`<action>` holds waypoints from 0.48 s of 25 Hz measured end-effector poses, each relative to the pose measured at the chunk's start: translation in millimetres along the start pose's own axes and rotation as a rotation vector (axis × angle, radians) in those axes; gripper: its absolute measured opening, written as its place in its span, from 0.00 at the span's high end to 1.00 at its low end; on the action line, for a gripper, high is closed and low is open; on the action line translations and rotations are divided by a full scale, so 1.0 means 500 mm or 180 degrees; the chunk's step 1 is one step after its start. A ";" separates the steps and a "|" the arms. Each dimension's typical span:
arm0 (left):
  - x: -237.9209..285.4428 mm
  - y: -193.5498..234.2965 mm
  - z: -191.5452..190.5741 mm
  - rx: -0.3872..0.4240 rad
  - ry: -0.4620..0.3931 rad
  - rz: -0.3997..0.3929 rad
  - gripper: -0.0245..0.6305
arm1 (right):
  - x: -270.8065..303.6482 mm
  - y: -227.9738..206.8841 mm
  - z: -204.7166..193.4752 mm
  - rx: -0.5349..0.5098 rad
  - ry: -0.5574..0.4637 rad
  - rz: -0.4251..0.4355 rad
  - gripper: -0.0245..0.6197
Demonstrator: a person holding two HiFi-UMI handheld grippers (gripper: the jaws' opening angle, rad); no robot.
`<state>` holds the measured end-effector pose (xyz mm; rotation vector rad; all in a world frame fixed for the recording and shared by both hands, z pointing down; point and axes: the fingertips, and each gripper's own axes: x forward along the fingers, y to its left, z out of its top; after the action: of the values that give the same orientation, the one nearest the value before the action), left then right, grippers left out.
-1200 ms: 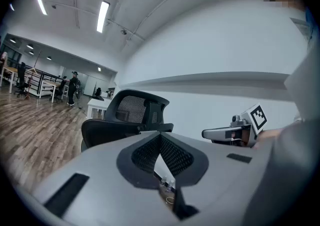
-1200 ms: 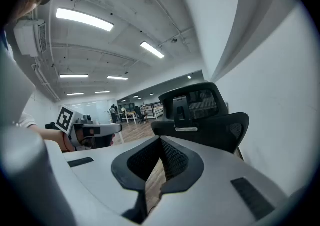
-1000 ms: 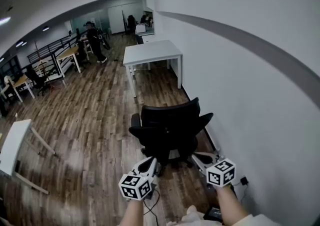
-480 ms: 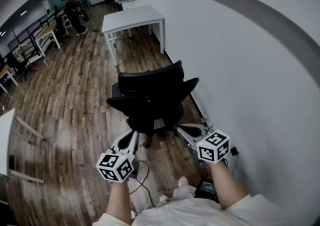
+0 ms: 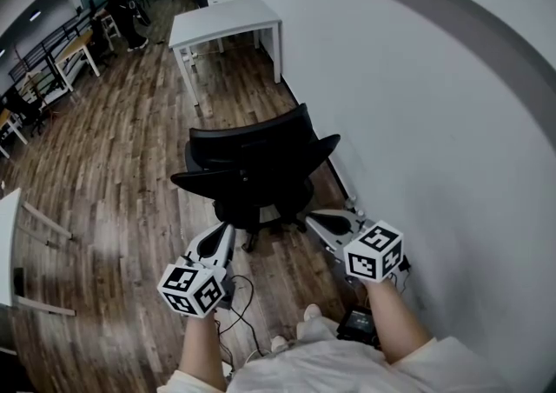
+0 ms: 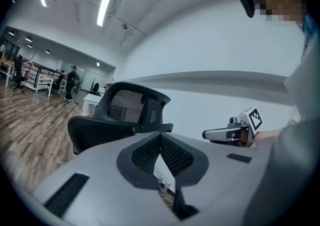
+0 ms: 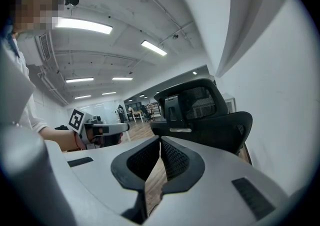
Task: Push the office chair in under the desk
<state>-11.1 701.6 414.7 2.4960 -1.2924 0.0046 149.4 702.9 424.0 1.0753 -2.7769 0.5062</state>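
A black mesh-backed office chair [image 5: 248, 165] stands on the wood floor beside the wall. The white desk [image 5: 224, 21] stands farther along that wall, well beyond the chair. My left gripper [image 5: 223, 229] is shut and empty, its tips just short of the chair's near left side. My right gripper [image 5: 312, 218] is also shut and empty, close to the chair's near right side. In the left gripper view the chair [image 6: 125, 115] rises behind the closed jaws [image 6: 160, 138], with the right gripper [image 6: 234, 130] alongside. The right gripper view shows the chair [image 7: 205, 110] past its closed jaws [image 7: 160, 142].
The white wall [image 5: 417, 122] runs close along the right. A black cable [image 5: 239, 296] and a dark device [image 5: 356, 324] lie on the floor by my feet. A white table [image 5: 10, 243] stands at the left. More desks and a person [image 5: 122, 7] are far off.
The view has moved in and tilted down: the chair and desk sit higher in the frame and closer. Both grippers stay shut, held out just short of the chair.
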 end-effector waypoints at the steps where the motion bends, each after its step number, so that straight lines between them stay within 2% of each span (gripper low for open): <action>1: 0.007 0.000 0.001 -0.0011 -0.0002 0.0012 0.96 | -0.001 -0.008 0.006 0.0000 -0.0004 0.0011 0.91; 12: 0.078 -0.019 0.033 -0.0031 -0.0071 0.0157 0.96 | -0.017 -0.091 0.065 -0.0032 -0.0017 0.0246 0.91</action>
<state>16.8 671.0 402.4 2.4622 -1.3593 -0.0180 186.5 665.3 403.7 0.9719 -2.8317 0.4981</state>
